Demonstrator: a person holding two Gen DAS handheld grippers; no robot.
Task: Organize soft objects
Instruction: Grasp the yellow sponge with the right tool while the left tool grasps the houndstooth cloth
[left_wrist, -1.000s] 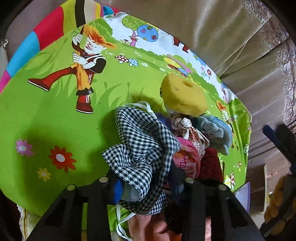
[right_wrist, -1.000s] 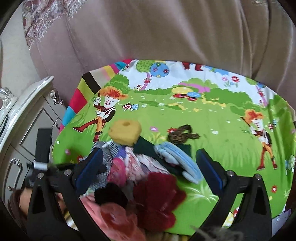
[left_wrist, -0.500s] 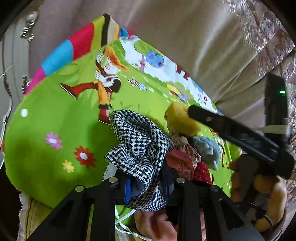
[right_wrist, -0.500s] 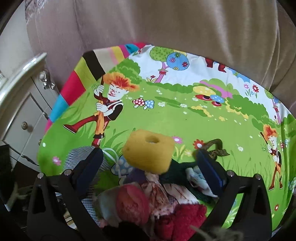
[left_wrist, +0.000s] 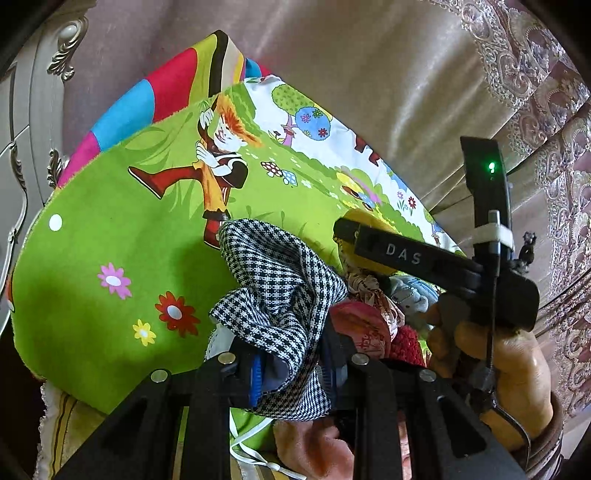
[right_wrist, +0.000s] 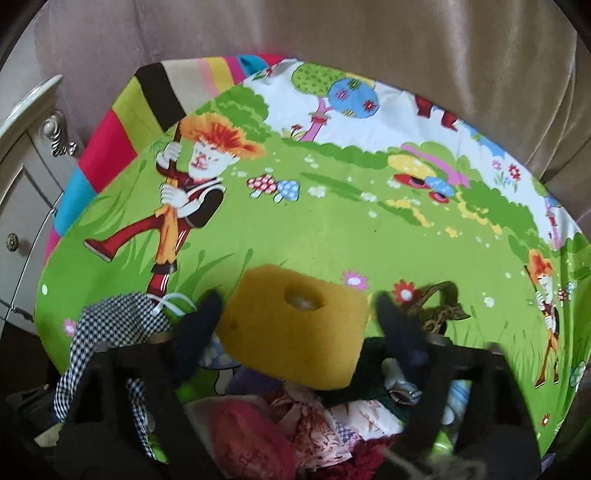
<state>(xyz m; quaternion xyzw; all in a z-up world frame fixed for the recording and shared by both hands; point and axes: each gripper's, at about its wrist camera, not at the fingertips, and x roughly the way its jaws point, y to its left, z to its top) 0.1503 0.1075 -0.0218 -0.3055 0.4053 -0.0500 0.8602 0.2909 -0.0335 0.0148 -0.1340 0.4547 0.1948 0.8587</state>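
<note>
A bright green cartoon-print sheet (right_wrist: 332, 240) carries a heap of soft things (right_wrist: 303, 417), the yellow sponge (right_wrist: 295, 328) among them.

Right hand-held gripper (right_wrist: 297, 314) straddles the yellow sponge (right_wrist: 295, 325) — jaws parted.

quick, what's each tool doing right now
Left tool: shut on the checked cloth.
Right tool: open, fingers either side of the yellow sponge, not yet clamped.
</note>
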